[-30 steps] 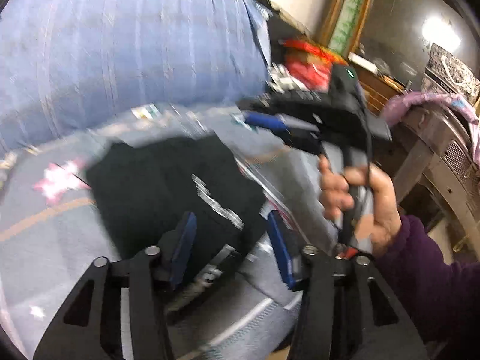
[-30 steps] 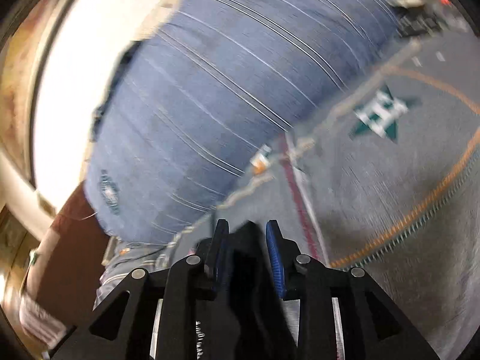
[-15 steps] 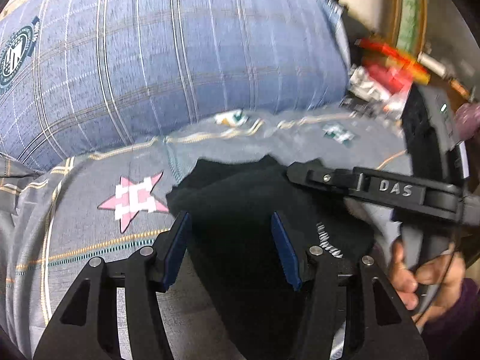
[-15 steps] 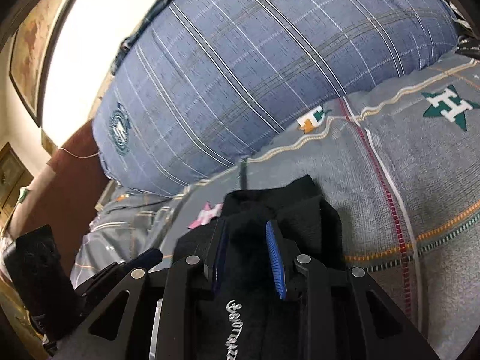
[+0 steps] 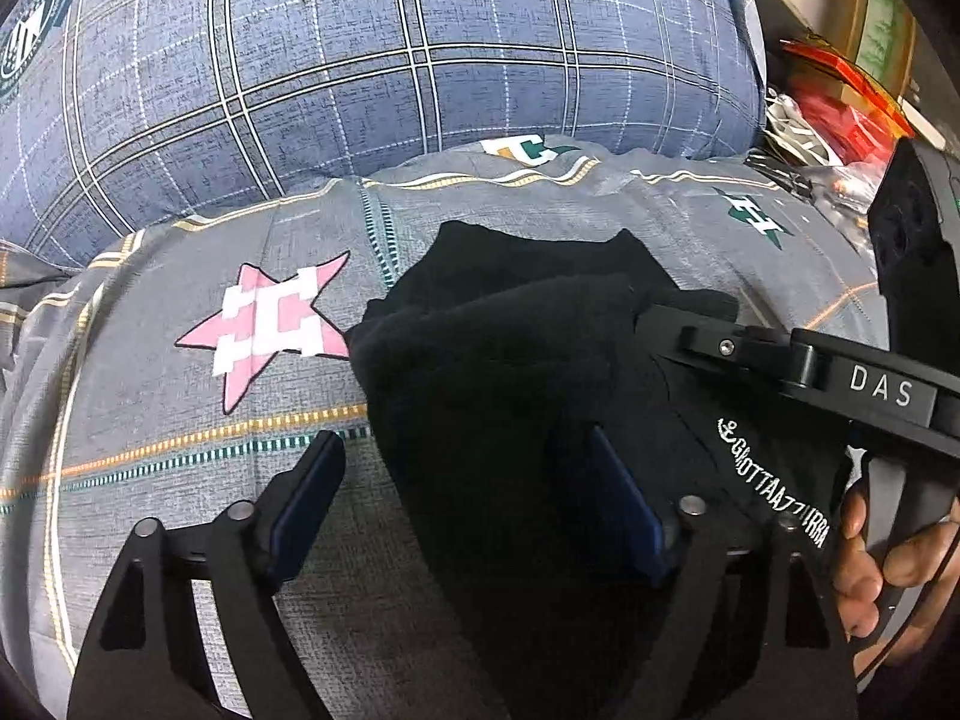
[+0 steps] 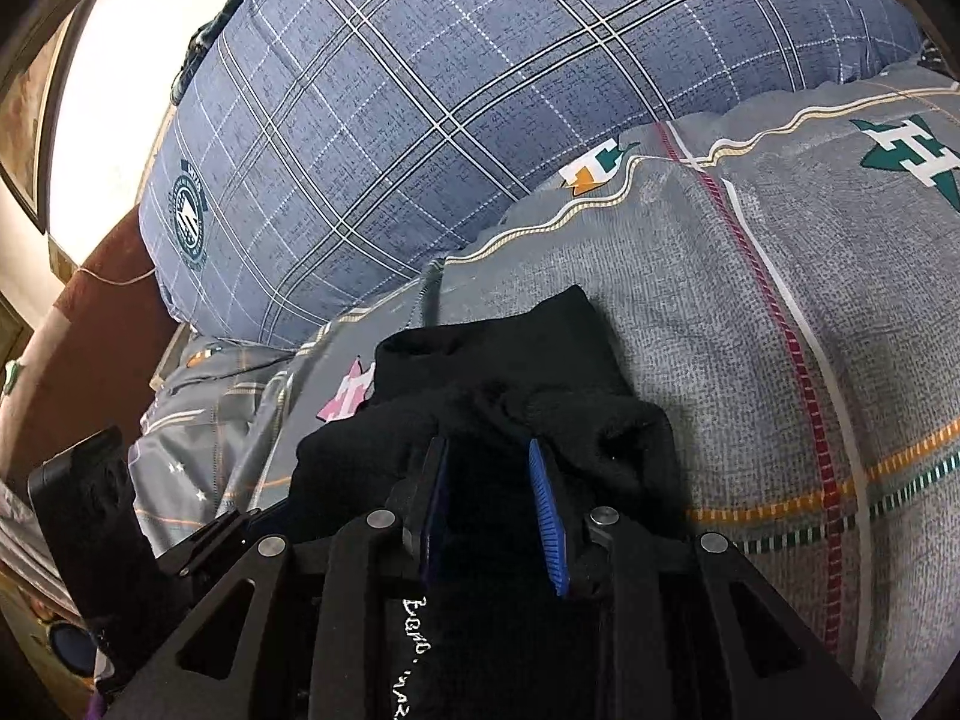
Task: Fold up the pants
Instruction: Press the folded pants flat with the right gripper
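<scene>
The black pants with white lettering lie folded in a thick bundle on the grey patterned bedspread. In the right wrist view the pants fill the lower middle. My left gripper is open; its left finger hangs over the bedspread and its right finger over the pants' left edge. My right gripper has its blue pads narrowly apart around a raised fold of the pants. Its body reaches in from the right in the left wrist view.
A large blue plaid pillow lies along the back of the bed, also in the right wrist view. Red packaging and clutter sit at the far right. A pink star print marks the bedspread left of the pants.
Both grippers swung back over the bed to the pants and came closer. The right gripper has kept its narrow grip on the fold; the left has stayed open.
</scene>
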Motion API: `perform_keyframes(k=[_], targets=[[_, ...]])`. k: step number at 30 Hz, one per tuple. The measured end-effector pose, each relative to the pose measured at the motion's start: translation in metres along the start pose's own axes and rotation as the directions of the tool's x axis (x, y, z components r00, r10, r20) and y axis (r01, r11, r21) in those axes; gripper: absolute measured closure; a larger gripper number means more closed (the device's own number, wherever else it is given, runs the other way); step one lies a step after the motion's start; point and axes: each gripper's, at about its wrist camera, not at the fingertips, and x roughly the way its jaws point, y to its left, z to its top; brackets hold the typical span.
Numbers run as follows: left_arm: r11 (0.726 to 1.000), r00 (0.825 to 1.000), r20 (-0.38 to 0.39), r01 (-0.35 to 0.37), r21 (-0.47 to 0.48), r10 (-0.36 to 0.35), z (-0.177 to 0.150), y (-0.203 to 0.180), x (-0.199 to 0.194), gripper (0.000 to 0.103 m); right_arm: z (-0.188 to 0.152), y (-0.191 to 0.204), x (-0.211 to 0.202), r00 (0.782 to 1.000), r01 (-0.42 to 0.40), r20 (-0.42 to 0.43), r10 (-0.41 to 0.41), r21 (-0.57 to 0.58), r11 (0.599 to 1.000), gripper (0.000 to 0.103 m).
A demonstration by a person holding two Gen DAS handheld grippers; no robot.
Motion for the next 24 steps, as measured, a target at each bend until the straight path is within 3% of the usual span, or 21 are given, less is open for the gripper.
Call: perform_keyframes(k=[5, 8, 10, 13, 17, 24], targets=[[1.000, 0.998, 0.070, -0.004, -0.021, 0.005, -0.008, 0.000, -0.027, 0.019, -0.003, 0.013, -0.005, 0.999, 0.050, 0.018, -0.049, -0.052, 0.997, 0.075], [0.999, 0.992, 0.122, -0.005, -0.043, 0.010, -0.015, 0.005, -0.050, 0.019, -0.007, 0.034, -0.017, 0.989, 0.141, 0.061, -0.133, -0.150, 0.979, 0.073], [0.999, 0.986, 0.163, -0.016, -0.047, 0.023, -0.022, 0.007, -0.067, 0.019, -0.010, 0.046, -0.025, 0.977, 0.207, 0.102, -0.190, -0.201, 0.958, 0.059], [0.999, 0.978, 0.203, -0.034, -0.034, 0.040, -0.034, 0.004, -0.087, 0.019, -0.017, 0.060, -0.037, 0.963, 0.256, 0.145, -0.225, -0.249, 0.934, 0.059], [0.999, 0.981, 0.193, -0.034, -0.023, 0.038, -0.044, 0.001, -0.092, 0.019, -0.027, 0.074, -0.046, 0.951, 0.298, 0.180, -0.253, -0.305, 0.905, 0.059], [0.996, 0.985, 0.148, -0.087, -0.019, 0.089, -0.056, -0.002, -0.081, 0.019, -0.045, 0.081, -0.045, 0.942, 0.334, 0.152, -0.299, -0.346, 0.877, 0.059]])
